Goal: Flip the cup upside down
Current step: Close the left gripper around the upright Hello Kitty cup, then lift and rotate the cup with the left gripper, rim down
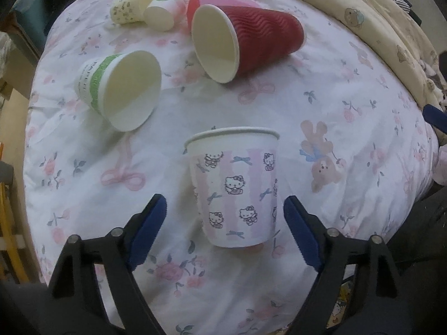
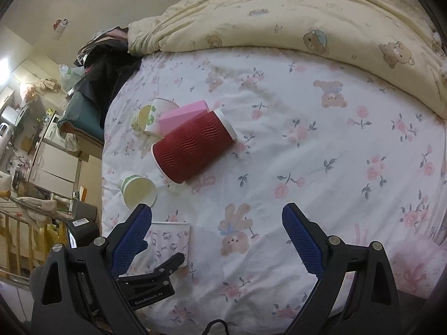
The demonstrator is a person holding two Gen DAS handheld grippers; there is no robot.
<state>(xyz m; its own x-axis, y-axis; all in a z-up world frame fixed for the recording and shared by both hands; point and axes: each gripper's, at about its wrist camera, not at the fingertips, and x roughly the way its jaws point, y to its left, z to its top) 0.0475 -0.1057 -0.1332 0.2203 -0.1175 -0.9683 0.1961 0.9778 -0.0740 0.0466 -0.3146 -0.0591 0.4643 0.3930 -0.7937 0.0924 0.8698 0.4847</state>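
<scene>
A white and pink paper cup with cat prints [image 1: 236, 189] stands upright, mouth up, on the flowered bed sheet [image 1: 349, 145]. My left gripper [image 1: 225, 209] is open, its blue pads either side of the cup's lower half, not touching it. In the right wrist view the same cup [image 2: 171, 240] shows at lower left with the left gripper [image 2: 159, 268] beside it. My right gripper [image 2: 216, 217] is open and empty above bare sheet, to the right of the cup.
A red ribbed cup [image 1: 245, 39] lies on its side behind, a green-banded cup [image 1: 123, 89] lies at left, and small cups [image 1: 145, 8] and a pink block [image 2: 181, 115] lie farther back. A cream quilt [image 2: 307, 14] borders the sheet. The bed edge drops at left.
</scene>
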